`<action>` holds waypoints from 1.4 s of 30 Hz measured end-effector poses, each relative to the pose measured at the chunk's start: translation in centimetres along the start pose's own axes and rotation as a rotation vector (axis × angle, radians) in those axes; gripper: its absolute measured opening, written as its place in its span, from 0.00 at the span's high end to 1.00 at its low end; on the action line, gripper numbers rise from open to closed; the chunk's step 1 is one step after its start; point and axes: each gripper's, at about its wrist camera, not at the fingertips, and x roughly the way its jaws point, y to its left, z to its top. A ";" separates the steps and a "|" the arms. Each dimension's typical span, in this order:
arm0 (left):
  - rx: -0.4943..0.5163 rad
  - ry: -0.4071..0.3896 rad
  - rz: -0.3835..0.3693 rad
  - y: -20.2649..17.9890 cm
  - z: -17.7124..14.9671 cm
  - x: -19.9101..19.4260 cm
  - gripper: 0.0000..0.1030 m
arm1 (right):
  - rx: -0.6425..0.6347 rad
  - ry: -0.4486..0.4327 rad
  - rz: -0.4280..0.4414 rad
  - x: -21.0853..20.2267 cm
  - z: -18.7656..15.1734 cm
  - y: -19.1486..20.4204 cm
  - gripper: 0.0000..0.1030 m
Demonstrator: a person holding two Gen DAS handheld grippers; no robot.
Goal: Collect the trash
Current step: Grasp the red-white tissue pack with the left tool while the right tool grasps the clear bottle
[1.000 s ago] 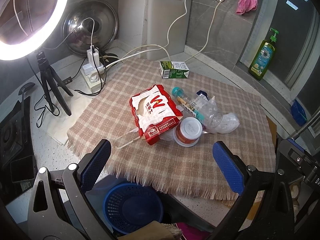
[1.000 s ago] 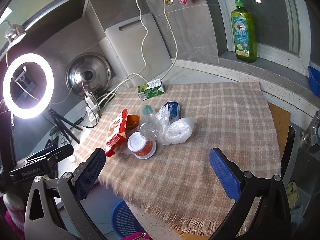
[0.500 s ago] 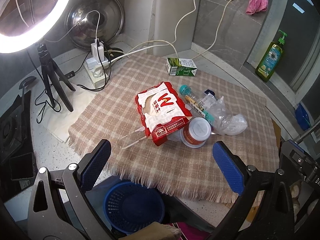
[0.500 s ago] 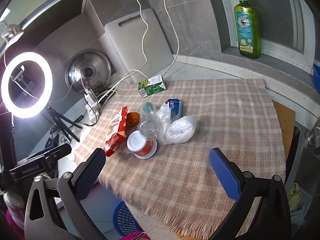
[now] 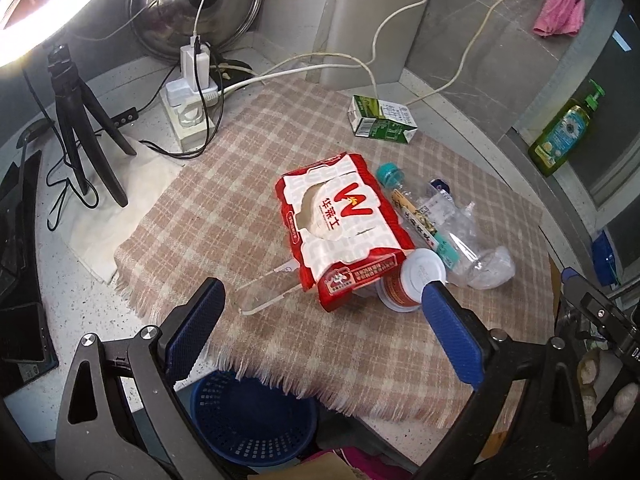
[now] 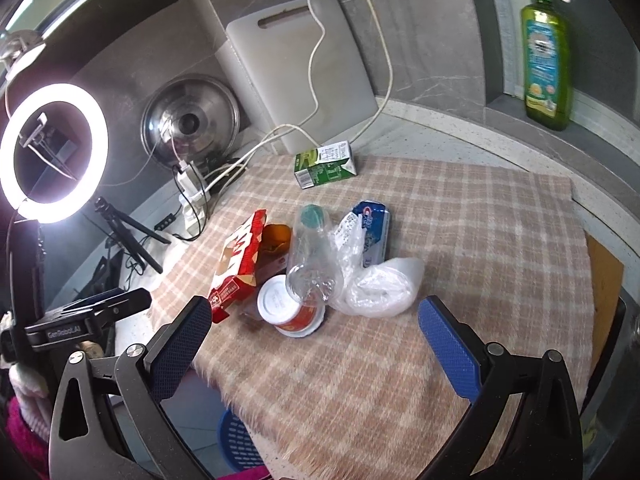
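Observation:
A heap of trash lies on the checked cloth: a red and white wrapper pack, a small cup with a white lid, a clear plastic bottle with a teal cap, a crumpled clear bag and a blue can. A green carton lies apart at the cloth's far edge. My left gripper hovers open just short of the pack and cup. My right gripper is open too, in front of the cup. A blue basket sits below the counter edge.
A ring light on a tripod, a power strip with cables, a steel lid and a white cutting board stand behind the cloth. A green soap bottle is on the ledge at right.
Both grippers have moved forward toward the trash heap, which now looks larger. Both stay open, and nothing on the cloth has shifted.

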 end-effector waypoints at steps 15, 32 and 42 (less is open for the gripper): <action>-0.130 0.163 -0.022 3.7 3.6 8.3 0.40 | 0.032 0.221 0.184 8.8 5.9 0.0 0.35; -0.242 0.266 -0.064 5.0 4.8 14.0 0.64 | 0.033 0.474 0.124 18.2 6.9 -0.9 0.40; -0.216 0.224 -0.027 3.9 5.2 13.1 0.89 | 0.049 0.501 0.123 19.8 6.4 -1.0 0.47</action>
